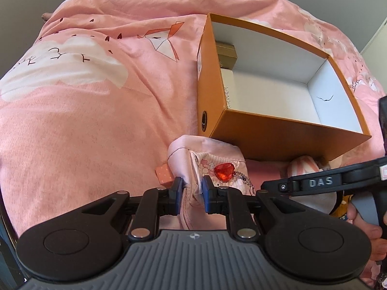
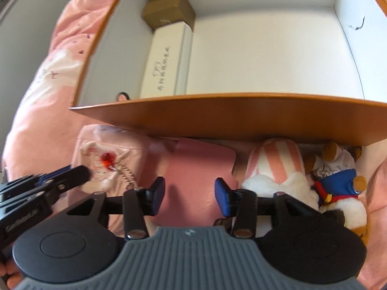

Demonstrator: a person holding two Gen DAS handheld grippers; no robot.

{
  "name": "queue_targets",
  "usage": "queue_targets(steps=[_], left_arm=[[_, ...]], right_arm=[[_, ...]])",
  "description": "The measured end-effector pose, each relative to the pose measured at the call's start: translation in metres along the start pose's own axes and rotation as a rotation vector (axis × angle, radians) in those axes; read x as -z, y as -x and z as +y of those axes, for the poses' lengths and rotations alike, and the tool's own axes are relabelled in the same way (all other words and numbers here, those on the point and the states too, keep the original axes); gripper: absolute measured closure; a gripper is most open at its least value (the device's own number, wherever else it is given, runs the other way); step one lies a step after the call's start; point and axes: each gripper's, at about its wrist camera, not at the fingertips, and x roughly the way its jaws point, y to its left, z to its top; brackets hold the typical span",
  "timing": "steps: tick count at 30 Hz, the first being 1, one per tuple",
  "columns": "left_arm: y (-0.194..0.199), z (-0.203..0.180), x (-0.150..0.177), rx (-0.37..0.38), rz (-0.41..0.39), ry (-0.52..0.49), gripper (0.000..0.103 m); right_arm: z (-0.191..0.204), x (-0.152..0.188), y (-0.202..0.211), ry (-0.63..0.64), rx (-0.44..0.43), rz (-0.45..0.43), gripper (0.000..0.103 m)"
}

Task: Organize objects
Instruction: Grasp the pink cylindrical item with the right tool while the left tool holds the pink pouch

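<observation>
My left gripper (image 1: 191, 188) is shut on the edge of a pale pink pouch (image 1: 210, 166) with a red heart charm (image 1: 224, 171) on a bead chain; the pouch also shows in the right wrist view (image 2: 108, 154). It lies just in front of an orange box (image 1: 278, 133) with a white inside. The box (image 2: 229, 116) holds a gold box (image 2: 169, 9) and a white box (image 2: 167, 62) along its left wall. My right gripper (image 2: 189, 194) is open and empty above a pink flat item (image 2: 196, 166).
A pink-and-white striped plush (image 2: 278, 166) and a plush in blue clothes (image 2: 338, 188) lie right of my right gripper, against the box front. A small pink dotted cube (image 1: 164, 174) sits left of the pouch. Everything rests on a pink printed bedspread (image 1: 84, 120).
</observation>
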Motion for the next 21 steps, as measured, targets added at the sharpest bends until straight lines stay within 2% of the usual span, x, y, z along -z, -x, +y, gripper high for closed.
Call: queue_targets(steps=[4, 9, 13, 21], left_arm=[[-0.003, 0.002, -0.001, 0.002, 0.006, 0.009, 0.084], [-0.004, 0.003, 0.000, 0.006, 0.003, 0.011, 0.084], [-0.004, 0.005, 0.001, 0.016, 0.002, 0.022, 0.084], [-0.010, 0.010, 0.003, 0.014, 0.010, 0.023, 0.084]], right_arm=[[-0.002, -0.005, -0.010, -0.028, 0.041, 0.033, 0.052], [0.004, -0.014, -0.023, -0.026, 0.073, 0.092, 0.043], [0.022, -0.020, -0.036, 0.031, 0.107, 0.152, 0.024], [0.045, -0.015, -0.055, 0.101, 0.240, 0.139, 0.022]])
